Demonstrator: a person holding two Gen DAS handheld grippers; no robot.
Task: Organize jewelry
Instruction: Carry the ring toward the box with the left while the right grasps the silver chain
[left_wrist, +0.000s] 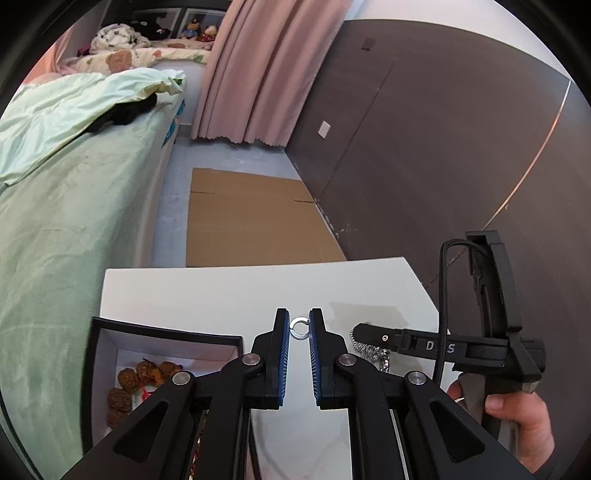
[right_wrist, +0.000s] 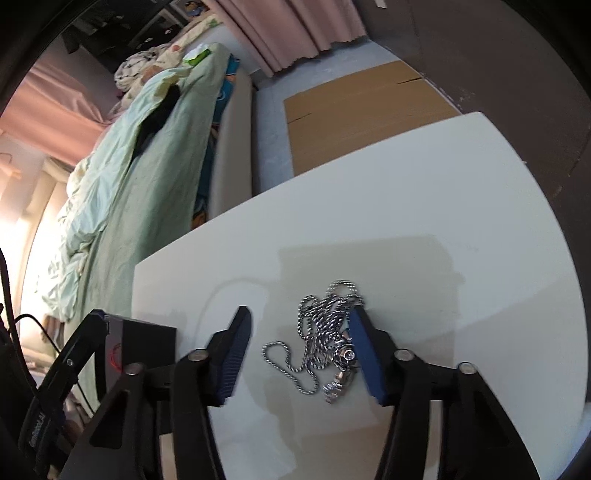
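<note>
A small silver ring (left_wrist: 299, 328) sits between the tips of my left gripper (left_wrist: 298, 322), whose blue pads stand just either side of it with a narrow gap; it looks lifted above the white table (left_wrist: 221, 291). A silver chain necklace (right_wrist: 325, 332) with a pendant (right_wrist: 341, 373) lies heaped on the table (right_wrist: 424, 206) between the wide-open fingers of my right gripper (right_wrist: 301, 321). Its right pad touches the heap. In the left wrist view the right gripper (left_wrist: 360, 328) and part of the chain (left_wrist: 373, 352) show on the right.
An open black box (left_wrist: 110, 347) with a white inside holds brown bead jewelry (left_wrist: 140, 380) at the table's left; its dark corner shows in the right wrist view (right_wrist: 147, 347). A bed (left_wrist: 74, 206) stands left of the table. Flat cardboard (left_wrist: 251, 221) lies on the floor beyond.
</note>
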